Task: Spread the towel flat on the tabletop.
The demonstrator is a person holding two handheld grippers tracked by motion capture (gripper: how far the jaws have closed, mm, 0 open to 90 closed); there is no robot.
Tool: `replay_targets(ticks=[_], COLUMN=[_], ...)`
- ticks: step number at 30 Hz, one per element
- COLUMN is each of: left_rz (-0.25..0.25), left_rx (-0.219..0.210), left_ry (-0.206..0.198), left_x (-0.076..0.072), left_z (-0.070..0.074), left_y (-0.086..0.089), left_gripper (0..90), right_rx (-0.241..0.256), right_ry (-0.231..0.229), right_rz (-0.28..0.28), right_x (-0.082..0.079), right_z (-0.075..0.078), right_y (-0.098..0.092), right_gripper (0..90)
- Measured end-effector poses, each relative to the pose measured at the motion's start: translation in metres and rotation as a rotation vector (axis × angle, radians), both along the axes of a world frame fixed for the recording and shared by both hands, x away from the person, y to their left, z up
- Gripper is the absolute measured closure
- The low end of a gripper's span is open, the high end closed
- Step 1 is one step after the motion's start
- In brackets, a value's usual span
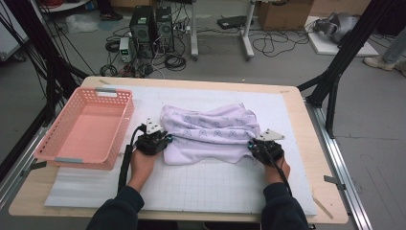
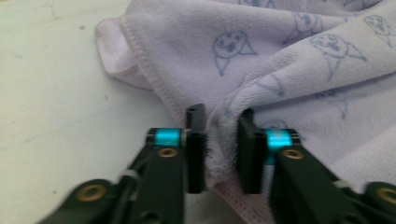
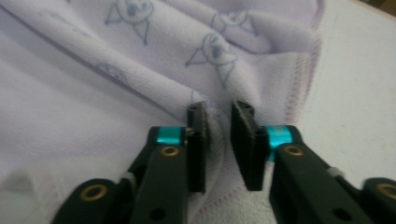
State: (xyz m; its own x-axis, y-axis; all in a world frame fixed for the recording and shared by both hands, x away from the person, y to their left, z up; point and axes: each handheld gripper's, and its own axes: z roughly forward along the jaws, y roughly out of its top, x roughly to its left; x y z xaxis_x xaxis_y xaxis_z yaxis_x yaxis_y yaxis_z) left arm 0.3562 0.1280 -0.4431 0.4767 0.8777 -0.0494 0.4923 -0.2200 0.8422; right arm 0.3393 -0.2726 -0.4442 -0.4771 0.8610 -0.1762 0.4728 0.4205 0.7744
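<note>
Pinching a fold of the lilac towel point(image 2: 299, 60) between its jaws, the left gripper point(image 2: 221, 149) sits at the cloth's left edge. The right gripper point(image 3: 219, 144) likewise pinches fabric at the towel's right edge, beside a pink basket point(image 1: 122, 120).

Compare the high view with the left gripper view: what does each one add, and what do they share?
High view alone: the pink basket, the right gripper at the towel's right end, both forearms and the white mat. Left gripper view alone: hem stitching and a fold of cloth pinched between the jaws. Shared: the lilac towel and the left gripper on its left end.
</note>
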Motion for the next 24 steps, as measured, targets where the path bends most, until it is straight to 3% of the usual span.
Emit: replay_targets(ticks=[1,3,5,9,15,17,20,24], left_rz=[-0.001,-0.035,-0.072,-0.119,-0.170,-0.193,-0.220,-0.244], left_rx=[-0.030,-0.057,-0.082,-0.111,-0.192,-0.183,-0.192,-0.183], left_ry=[0.004,-0.001,-0.018,-0.012,0.002,0.011,0.035,0.047], left_x=[-0.004,-0.015,-0.028,-0.048,-0.065,-0.071,-0.075,-0.074], left_z=[0.002,0.005,0.006,0.001,0.005,0.003,-0.001,-0.003], left_y=[0.003,0.010,0.017,0.033,0.036,0.037,0.035,0.025], left_gripper=[55.0,50.1,44.8,44.5,45.0,46.0,46.4,46.4], right_rx=[0.028,0.093,0.115,0.129,0.051,0.035,0.022,0.107], right_ry=[-0.013,-0.029,-0.047,-0.045,0.027,0.039,0.042,0.021], right_rz=[-0.001,0.016,0.033,0.058,0.074,0.071,0.057,0.022], right_x=[-0.003,-0.013,-0.023,-0.043,-0.048,-0.050,-0.055,-0.061], right_z=[0.004,0.012,0.017,0.017,-0.001,-0.007,-0.006,0.002], right_y=[-0.003,-0.008,-0.012,-0.013,-0.009,-0.010,-0.014,-0.028], right_gripper=[69.3,67.3,66.0,64.1,63.3,62.8,60.9,61.0])
